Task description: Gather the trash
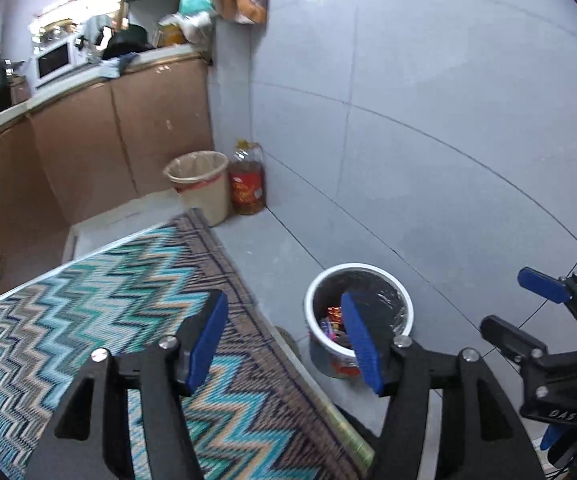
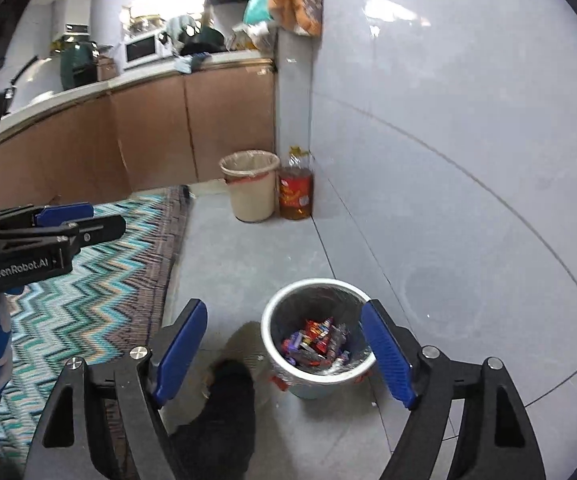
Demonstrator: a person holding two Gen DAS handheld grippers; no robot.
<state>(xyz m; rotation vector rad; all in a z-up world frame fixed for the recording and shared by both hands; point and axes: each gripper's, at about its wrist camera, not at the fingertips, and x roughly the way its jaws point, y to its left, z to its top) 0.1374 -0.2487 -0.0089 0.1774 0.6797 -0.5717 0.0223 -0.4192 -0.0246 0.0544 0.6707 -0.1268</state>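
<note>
Both views look down at a grey tiled floor in a kitchen corner.

Left to right:
- Rug (image 1: 100, 320), zigzag pattern, at far left. Nothing lies on the part in view.
- Left gripper (image 1: 284, 340): jaws spread, nothing between the pads. It hangs over the rug edge, empty.
- Beige bin (image 2: 250, 184) with liner, standing against the cabinet; oil bottle (image 2: 295, 188) just beside it in the corner. Both well apart from the grippers.
- Dark object (image 2: 228, 408) on the floor, just left of the bucket; blurred, cannot tell what it is.
- Bucket (image 2: 278, 364), white rim, black liner, on the tiles near the wall. Wrappers (image 2: 316, 340), red and purple, lie inside it. This is where the trash sits.
- Right gripper (image 2: 284, 350): jaws spread wide, empty, above the bucket mouth.

No loose trash visible on the floor in either view; judgement: collection looks done or nearly done.

Risks:
- If either gripper dips toward the bucket, a finger could catch the rim or liner and tip it, since it looks light; wrappers would spill.
- The two grippers are close together; crossing paths could knock them.
- The dark object could be kicked or mistaken for trash.
- The rug edge may hide small pieces, leading to a missed item.
</note>
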